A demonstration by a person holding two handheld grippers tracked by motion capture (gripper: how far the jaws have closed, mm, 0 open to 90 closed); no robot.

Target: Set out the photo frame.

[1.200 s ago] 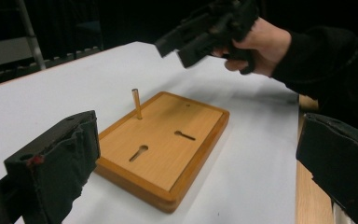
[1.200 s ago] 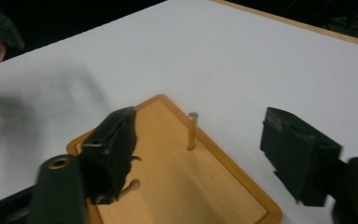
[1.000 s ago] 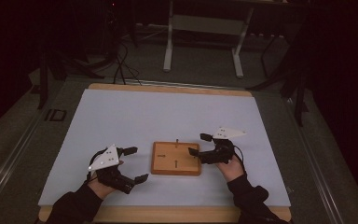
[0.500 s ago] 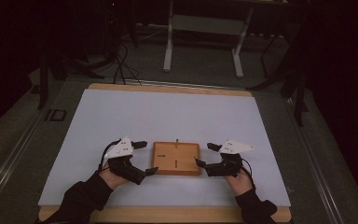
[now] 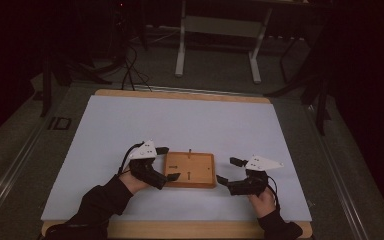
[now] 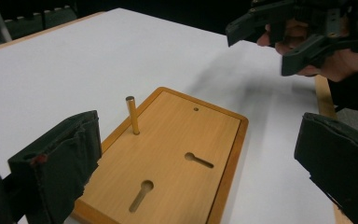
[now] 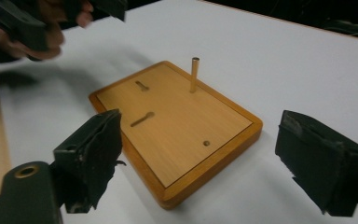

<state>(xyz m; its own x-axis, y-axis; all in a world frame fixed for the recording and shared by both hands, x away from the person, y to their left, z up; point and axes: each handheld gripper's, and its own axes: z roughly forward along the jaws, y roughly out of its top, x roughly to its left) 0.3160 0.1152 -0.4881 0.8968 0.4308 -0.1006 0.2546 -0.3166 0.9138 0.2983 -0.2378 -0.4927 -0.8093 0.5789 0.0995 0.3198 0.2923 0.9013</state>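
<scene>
Near the front edge of the white table (image 5: 190, 125) lies a wooden board (image 5: 190, 170), flat, with one thin peg (image 6: 132, 115) standing upright close to its far edge and two keyhole slots (image 6: 142, 195) cut in its face. The left gripper (image 5: 166, 164) sits at the board's left side and the right gripper (image 5: 227, 171) just beside its right side — it seems that both hands are about to take the board by its two short edges. To do this well, each gripper should come in low and level, so the jaws close on the rim at the same height and the peg is not knocked. Both pairs of jaws stand wide open and hold nothing; whether the left one already touches the rim, I cannot tell.
</scene>
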